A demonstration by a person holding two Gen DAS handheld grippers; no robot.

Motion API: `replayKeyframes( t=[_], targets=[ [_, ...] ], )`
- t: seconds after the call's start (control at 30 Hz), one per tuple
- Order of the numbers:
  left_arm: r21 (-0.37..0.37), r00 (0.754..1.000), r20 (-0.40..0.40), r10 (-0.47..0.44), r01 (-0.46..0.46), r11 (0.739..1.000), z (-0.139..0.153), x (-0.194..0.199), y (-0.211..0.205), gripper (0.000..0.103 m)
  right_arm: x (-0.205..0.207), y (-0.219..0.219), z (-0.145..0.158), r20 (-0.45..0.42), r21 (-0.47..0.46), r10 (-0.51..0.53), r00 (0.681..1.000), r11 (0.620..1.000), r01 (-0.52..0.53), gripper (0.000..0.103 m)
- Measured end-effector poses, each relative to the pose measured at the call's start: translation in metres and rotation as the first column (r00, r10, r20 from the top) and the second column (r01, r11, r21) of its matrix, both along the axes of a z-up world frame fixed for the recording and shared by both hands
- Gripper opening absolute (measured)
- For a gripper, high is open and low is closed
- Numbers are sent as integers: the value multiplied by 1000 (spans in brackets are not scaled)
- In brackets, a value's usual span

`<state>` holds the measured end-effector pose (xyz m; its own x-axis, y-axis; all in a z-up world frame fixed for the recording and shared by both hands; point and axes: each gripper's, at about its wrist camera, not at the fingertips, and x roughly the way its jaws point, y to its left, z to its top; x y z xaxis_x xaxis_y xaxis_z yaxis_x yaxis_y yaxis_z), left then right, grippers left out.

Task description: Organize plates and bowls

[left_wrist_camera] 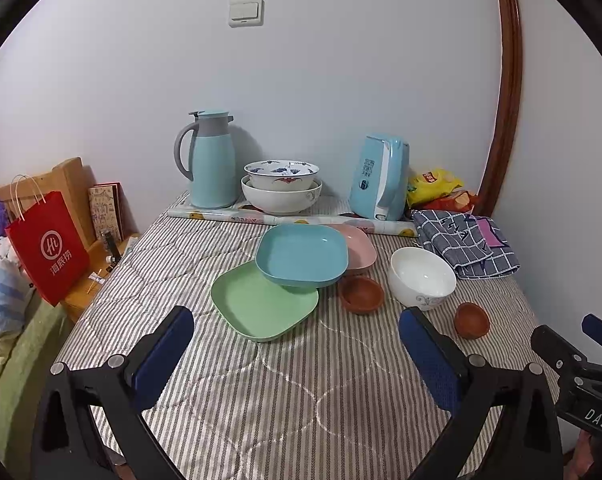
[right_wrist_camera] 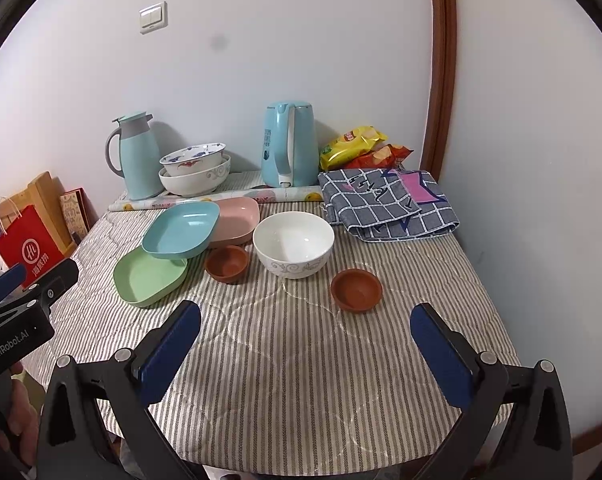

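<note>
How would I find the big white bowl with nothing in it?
Look at the striped table, in front of the folded checked cloth. The white bowl stands alone between two small brown bowls; it is bigger, with grey swirls on its side.

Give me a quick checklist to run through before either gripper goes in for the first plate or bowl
1. Left gripper open and holding nothing: ok.
2. Right gripper open and holding nothing: ok.
3. Blue plate lying flat: not ok; it rests tilted on the green plate and pink plate.
4. White bowl upright and apart from its neighbours: ok.
5. Two small brown bowls upright and empty: ok.
6. Striped cloth bare between the grippers and the dishes: ok.
</note>
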<state>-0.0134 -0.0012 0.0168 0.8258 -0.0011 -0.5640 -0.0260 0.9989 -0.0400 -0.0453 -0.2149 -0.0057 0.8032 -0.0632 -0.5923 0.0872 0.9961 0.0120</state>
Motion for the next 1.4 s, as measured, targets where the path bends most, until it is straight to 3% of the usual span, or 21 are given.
replayKeyframes(
  t=[1.4],
  targets=[
    [-14, 1000, -2, 4, -4, 1000, -4, -3, 4, 103, -5, 7, 4, 9, 4, 17, 1000, 1000, -17, 103]
  ],
)
